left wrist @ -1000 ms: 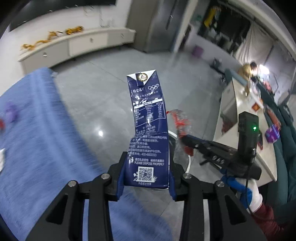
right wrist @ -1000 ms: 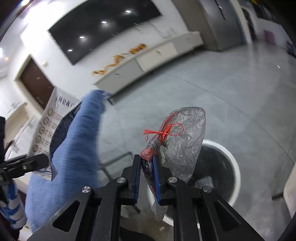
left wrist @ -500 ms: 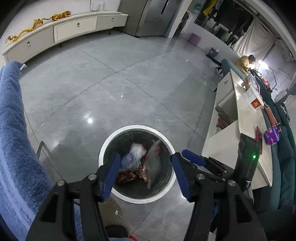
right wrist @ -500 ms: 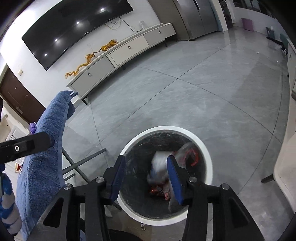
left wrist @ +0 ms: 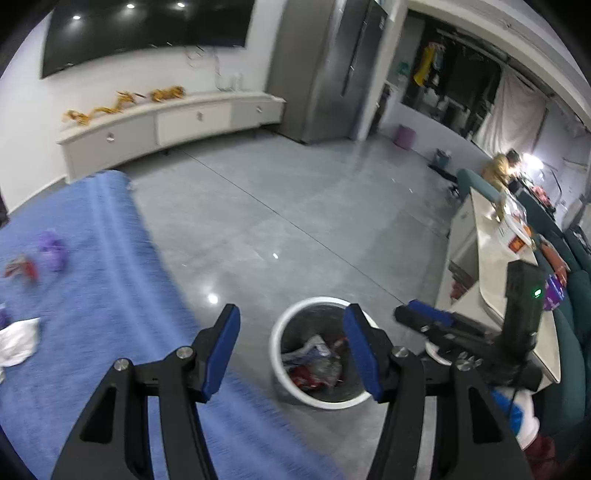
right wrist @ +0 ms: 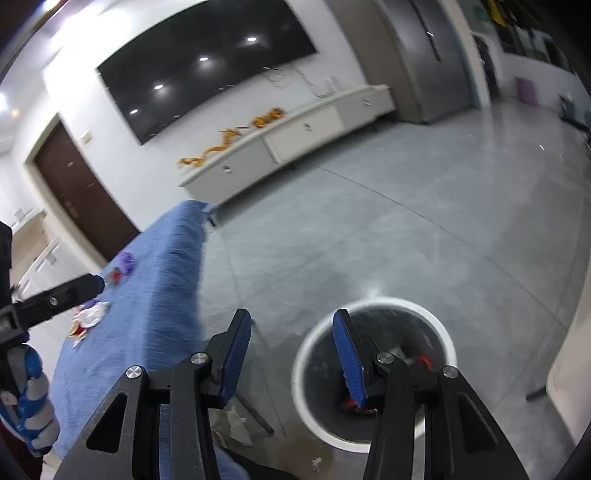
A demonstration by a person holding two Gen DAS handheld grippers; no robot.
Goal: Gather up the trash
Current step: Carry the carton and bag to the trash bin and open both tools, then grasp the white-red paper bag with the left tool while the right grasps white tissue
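A white-rimmed trash bin (left wrist: 291, 325) stands on the grey floor beside the table; it holds the milk carton, the grey plastic bag and red wrappers (left wrist: 314, 360). My left gripper (left wrist: 290, 350) is open and empty, above the table edge and the bin. My right gripper (right wrist: 291, 354) is open and empty, beside the bin (right wrist: 439, 328); it also shows in the left wrist view (left wrist: 428, 317). On the blue tablecloth (left wrist: 92, 295) lie a purple wrapper (left wrist: 53, 249), a red wrapper (left wrist: 20, 267) and white crumpled paper (left wrist: 16, 341). The same trash (right wrist: 90, 314) shows in the right wrist view.
A long white cabinet (left wrist: 166, 125) runs along the far wall under a dark screen (left wrist: 147, 33). A white counter (left wrist: 495, 266) with boxes stands to the right of the bin. A metal table leg (right wrist: 255, 410) and a paper scrap lie on the floor near the bin.
Both grippers opened and dropped the milk carton and the plastic bag into the bin. Since then both have tilted up and back toward the table.
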